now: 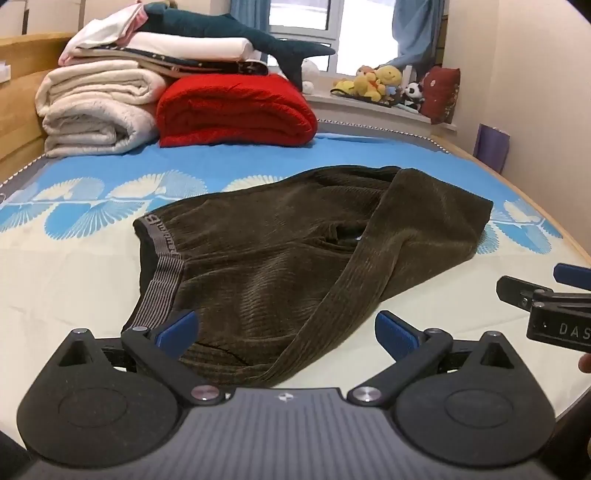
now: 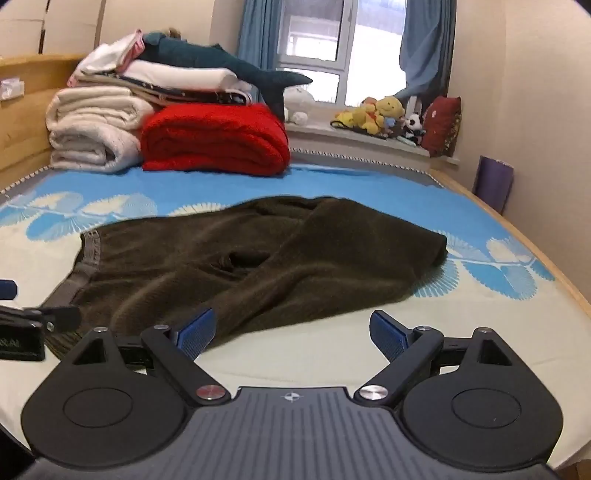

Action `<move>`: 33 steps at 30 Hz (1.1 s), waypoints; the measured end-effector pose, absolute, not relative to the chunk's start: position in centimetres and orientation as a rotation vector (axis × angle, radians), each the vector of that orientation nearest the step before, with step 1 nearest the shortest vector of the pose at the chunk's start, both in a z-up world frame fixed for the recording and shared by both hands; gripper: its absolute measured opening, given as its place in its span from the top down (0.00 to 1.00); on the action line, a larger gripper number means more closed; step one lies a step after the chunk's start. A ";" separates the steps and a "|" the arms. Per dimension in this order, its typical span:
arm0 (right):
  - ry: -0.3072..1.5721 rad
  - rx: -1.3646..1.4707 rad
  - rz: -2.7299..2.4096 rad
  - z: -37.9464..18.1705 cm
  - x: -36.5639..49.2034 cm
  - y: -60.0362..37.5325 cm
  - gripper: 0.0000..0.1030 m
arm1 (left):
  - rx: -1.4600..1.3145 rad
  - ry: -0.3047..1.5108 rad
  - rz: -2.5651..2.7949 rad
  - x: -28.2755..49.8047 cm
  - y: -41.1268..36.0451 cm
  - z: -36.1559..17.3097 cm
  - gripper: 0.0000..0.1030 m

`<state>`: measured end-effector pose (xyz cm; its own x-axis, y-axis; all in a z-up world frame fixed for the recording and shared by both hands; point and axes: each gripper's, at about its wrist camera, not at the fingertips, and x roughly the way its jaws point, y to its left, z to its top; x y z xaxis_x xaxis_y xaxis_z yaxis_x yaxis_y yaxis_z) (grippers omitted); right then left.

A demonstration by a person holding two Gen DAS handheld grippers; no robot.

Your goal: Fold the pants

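Observation:
Dark olive corduroy pants (image 1: 258, 251) lie crumpled on the bed, grey striped waistband (image 1: 162, 273) to the left, one leg draped diagonally toward the camera. My left gripper (image 1: 286, 332) hovers open over the near edge of the pants, its blue pads wide apart with nothing pressed between them. In the right wrist view the same pants (image 2: 258, 266) lie ahead, and my right gripper (image 2: 291, 332) stands open above the pale sheet just in front of the cloth. Each gripper shows at the other view's edge: the right gripper (image 1: 554, 295), the left gripper (image 2: 33, 321).
The bed sheet (image 1: 55, 280) is cream with a blue leaf pattern. Folded white blankets (image 1: 96, 107) and a red blanket (image 1: 236, 110) are stacked at the far side under a plush shark (image 1: 229, 29). Stuffed toys (image 1: 380, 83) line the windowsill. A wooden bed frame edge (image 1: 546, 218) runs along the right.

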<state>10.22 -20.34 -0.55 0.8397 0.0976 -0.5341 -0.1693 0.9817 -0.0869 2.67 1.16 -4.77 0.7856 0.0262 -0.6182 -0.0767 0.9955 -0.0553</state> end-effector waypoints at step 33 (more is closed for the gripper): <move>0.500 -0.085 0.148 -0.2 9.2 -20.9 0.11 | -0.040 0.614 0.094 0.4 1.1 -3.0 0.01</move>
